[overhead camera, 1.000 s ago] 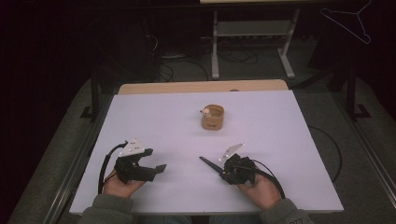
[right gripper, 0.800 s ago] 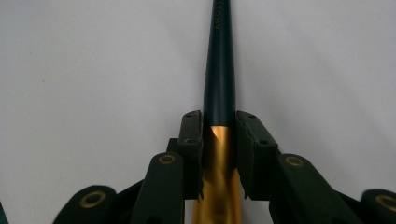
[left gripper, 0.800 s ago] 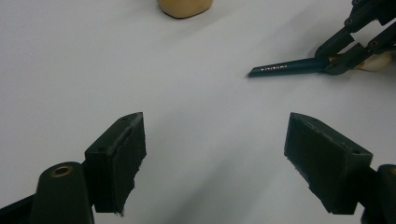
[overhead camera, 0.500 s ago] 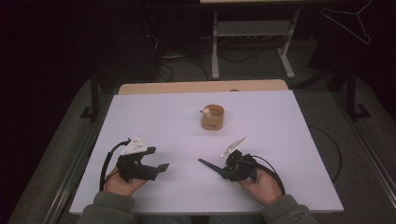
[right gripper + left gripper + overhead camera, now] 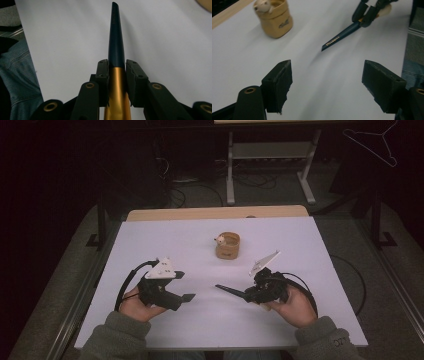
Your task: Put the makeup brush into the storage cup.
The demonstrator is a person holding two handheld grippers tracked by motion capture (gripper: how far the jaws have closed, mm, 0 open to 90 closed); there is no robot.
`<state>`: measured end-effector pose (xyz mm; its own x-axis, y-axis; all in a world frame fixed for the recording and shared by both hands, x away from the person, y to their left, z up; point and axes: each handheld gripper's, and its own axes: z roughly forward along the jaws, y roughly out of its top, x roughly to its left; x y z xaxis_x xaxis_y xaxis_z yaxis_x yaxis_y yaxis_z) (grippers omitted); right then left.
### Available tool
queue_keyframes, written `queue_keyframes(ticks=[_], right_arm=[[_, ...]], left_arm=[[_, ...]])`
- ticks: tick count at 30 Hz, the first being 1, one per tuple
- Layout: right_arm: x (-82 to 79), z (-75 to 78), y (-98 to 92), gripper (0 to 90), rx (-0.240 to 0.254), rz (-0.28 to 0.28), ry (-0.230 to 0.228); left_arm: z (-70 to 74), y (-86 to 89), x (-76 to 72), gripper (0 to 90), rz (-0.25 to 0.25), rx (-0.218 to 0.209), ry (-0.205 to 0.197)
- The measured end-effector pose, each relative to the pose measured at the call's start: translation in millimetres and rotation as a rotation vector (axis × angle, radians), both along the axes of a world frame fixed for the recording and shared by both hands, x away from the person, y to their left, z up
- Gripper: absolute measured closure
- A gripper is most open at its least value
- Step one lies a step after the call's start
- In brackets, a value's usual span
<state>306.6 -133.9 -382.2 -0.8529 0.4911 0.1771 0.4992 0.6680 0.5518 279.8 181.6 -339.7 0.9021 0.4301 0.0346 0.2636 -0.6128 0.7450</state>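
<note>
My right gripper [image 5: 251,294] is shut on a pen [image 5: 231,291] with a dark blue tapered cap and a gold barrel [image 5: 117,100]. The pads clamp it where blue meets gold, and the cap [image 5: 116,42] points left toward my left gripper [image 5: 184,286]. That one is open; its jaws have just been closing a little, with nothing between them [image 5: 327,82]. From the left gripper view the pen [image 5: 339,37] is ahead to the right. A small tan cup [image 5: 227,246] with a pale figurine on its rim stands at mid table, apart from both grippers [image 5: 275,21].
The white table top [image 5: 310,250] has a wooden strip [image 5: 215,213] along its far edge. A metal stand [image 5: 270,155] and cables lie on the dark floor beyond. A wire hanger [image 5: 372,142] hangs at the top right. Black cables trail from both grippers.
Both hands have lifted and drifted away from the near edge. The right gripper still holds the pen, now raised over the table. The cup has not moved.
</note>
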Motion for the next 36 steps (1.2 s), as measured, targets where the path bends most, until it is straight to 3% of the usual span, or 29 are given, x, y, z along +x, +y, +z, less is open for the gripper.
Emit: queue_keyframes(ticks=[3, 5, 10, 11, 13, 20, 25, 30, 33, 36], right_arm=[[-1.2, 10.8, 1.6, 72.5, 0.012, 0.05, -0.02], [-2.1, 17.6, 4.5, 72.5, 0.02, 0.095, -0.042], [-6.4, 32.4, 19.3, 72.5, 0.013, 0.183, -0.039], [-7.5, 33.7, 23.5, 72.5, 0.006, 0.194, -0.039], [-8.6, 34.9, 30.2, 72.5, 0.003, 0.229, -0.032], [-12.4, 37.6, 44.4, 72.5, 0.008, 0.307, -0.018], [-16.4, 37.3, 51.6, 72.5, -0.015, 0.357, -0.006], [-18.7, 35.6, 56.7, 72.5, -0.014, 0.397, 0.002], [-19.6, 36.1, 58.4, 72.5, -0.009, 0.416, -0.001], [-20.7, 37.7, 58.6, 72.3, 0.001, 0.427, -0.009]], left_arm=[[3.9, -14.2, -0.7, 26.0, -0.052, 0.018, -0.003], [6.1, -22.5, -0.4, 26.3, -0.09, 0.053, -0.005], [7.8, -43.6, 0.4, 29.9, -0.176, 0.108, 0.015], [7.8, -43.6, 0.4, 30.7, -0.176, 0.108, 0.015], [7.4, -54.7, 0.1, 32.6, -0.236, 0.162, 0.025], [-4.1, -73.9, -2.1, 43.2, -0.326, 0.256, 0.073], [-14.3, -82.3, -3.1, 55.1, -0.365, 0.311, 0.119], [-17.3, -85.9, -3.8, 64.0, -0.408, 0.328, 0.136], [-18.6, -85.9, -5.8, 72.8, -0.436, 0.318, 0.155], [-18.1, -84.9, -6.8, 74.8, -0.442, 0.326, 0.143]])
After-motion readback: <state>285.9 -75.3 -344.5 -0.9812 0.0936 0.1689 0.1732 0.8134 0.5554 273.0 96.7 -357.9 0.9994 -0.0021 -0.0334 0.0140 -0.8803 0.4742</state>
